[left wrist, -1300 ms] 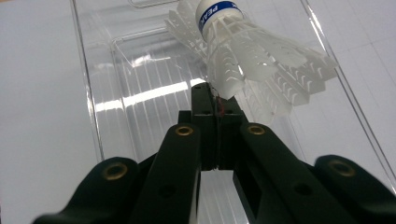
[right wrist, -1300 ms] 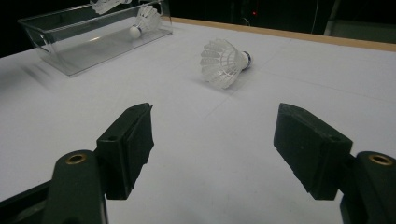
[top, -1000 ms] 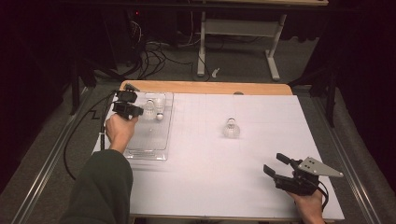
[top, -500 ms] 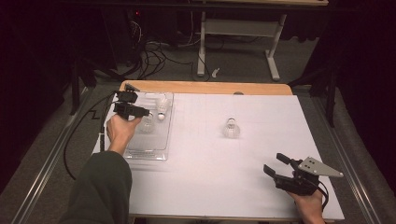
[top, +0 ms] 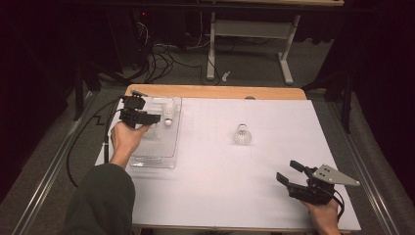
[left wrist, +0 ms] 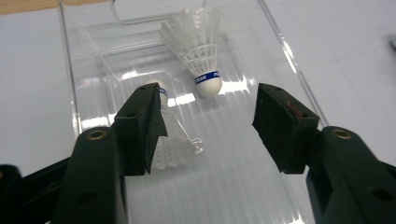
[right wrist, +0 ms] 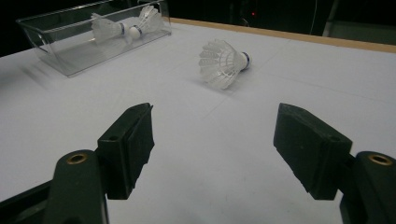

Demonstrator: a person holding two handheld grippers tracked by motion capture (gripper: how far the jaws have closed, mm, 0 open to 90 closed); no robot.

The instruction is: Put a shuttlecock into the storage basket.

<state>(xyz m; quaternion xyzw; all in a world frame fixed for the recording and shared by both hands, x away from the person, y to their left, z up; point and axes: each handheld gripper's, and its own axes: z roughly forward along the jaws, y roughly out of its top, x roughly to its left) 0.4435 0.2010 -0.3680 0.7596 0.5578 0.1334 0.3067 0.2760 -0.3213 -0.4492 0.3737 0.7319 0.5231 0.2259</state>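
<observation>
So the left gripper [top: 157,118] sits over the clear tray [top: 155,160] at the table's far-left corner, and its jaws have just been opening, now wide w/ nothing pressed between the pads; looks like a drop-off step just finishing, 2 shuttlecocks lying in the tray. The left gripper view gives what the high view blurs: one shuttlecock [left wrist: 200,46] w/ a blue band, cork toward the camera, and a second shuttlecock [left wrist: 175,144] lying just beside the left pad, partly hidden behind it, apparently apart from it. The right gripper [top: 294,178] waits near the front-right edge, jaws wide, empty. Its own view shows the third shuttlecock [right wrist: 221,62] on its side on the white sheet, well apart from the tray. Next, I'd guess: right hand reaches fwd, closes gently on it, feathers crush easily.
</observation>
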